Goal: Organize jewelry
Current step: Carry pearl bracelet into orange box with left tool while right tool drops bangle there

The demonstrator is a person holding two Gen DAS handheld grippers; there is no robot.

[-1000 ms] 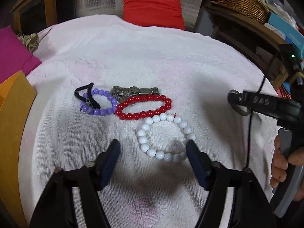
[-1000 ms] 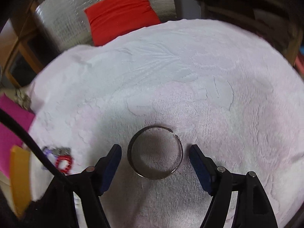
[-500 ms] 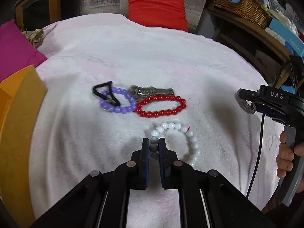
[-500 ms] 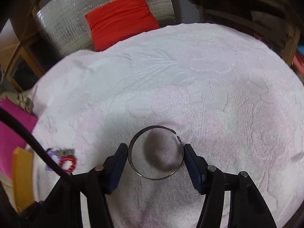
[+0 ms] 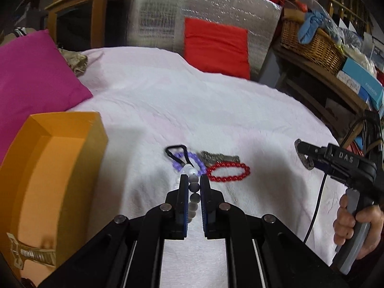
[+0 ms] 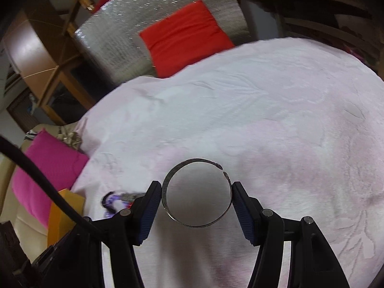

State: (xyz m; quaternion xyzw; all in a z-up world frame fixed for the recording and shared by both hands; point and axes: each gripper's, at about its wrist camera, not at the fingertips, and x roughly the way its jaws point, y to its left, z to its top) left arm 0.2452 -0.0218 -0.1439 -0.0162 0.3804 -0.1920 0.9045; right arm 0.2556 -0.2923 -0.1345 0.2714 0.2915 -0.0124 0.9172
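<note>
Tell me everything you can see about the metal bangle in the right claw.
The metal bangle is a thin, dull silver open ring with a small gap at its upper right, where the ends look finely patterned. It sits between the right claw pads, touching both, above the pale pink towel, throwing a dark round shadow beneath. Nothing else touches it.

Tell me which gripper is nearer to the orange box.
Left. The left gripper, shut on the white bead bracelet, is just right of the orange box. The right gripper, holding the metal bangle, is far across the bed.
</note>
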